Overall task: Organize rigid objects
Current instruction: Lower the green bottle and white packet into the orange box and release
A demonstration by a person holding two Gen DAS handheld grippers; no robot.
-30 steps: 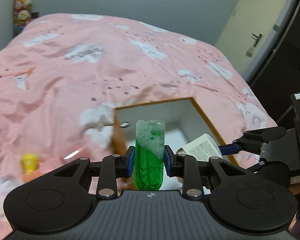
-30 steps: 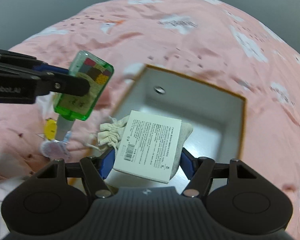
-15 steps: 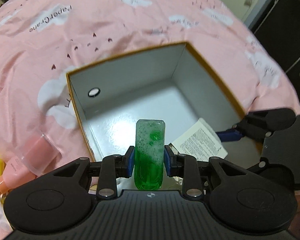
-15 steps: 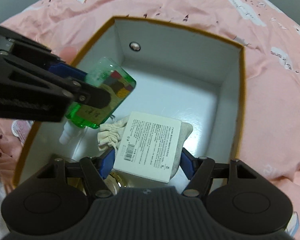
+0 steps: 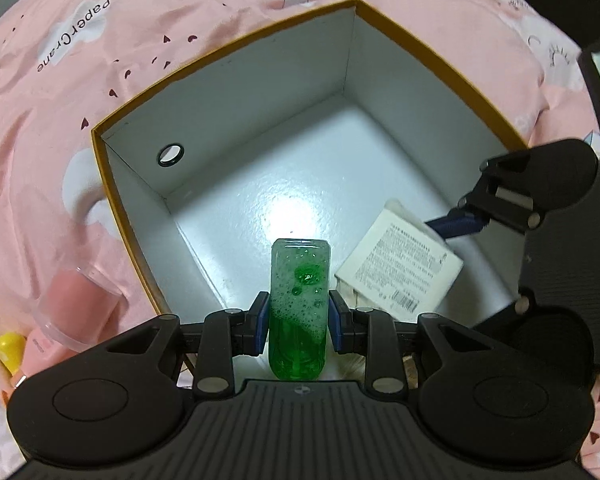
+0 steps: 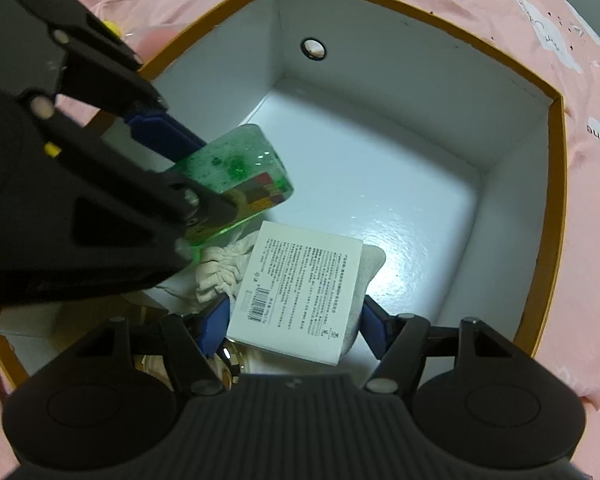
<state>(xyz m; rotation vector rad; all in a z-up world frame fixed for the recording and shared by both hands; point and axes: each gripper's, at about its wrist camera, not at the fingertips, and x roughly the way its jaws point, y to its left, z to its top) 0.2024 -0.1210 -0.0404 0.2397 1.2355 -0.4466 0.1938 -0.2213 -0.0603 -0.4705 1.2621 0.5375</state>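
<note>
My left gripper (image 5: 300,316) is shut on a green foamy bottle (image 5: 299,304) and holds it inside the open white box (image 5: 228,92) with orange rims. The bottle also shows in the right wrist view (image 6: 240,176), tilted, with a coloured label. My right gripper (image 6: 296,320) is shut on a white printed packet with a cloth pouch (image 6: 300,288), low inside the same box (image 6: 420,80). The packet shows in the left wrist view (image 5: 400,268) to the right of the bottle.
The box lies on a pink bedspread (image 5: 60,60). A pink bottle with a clear cap (image 5: 76,300) and a yellow item (image 5: 10,350) lie left of the box. A gold-rimmed object (image 6: 152,356) sits in the box's near corner.
Both grippers have moved forward and down into the box with their objects. The box now fills both views.
</note>
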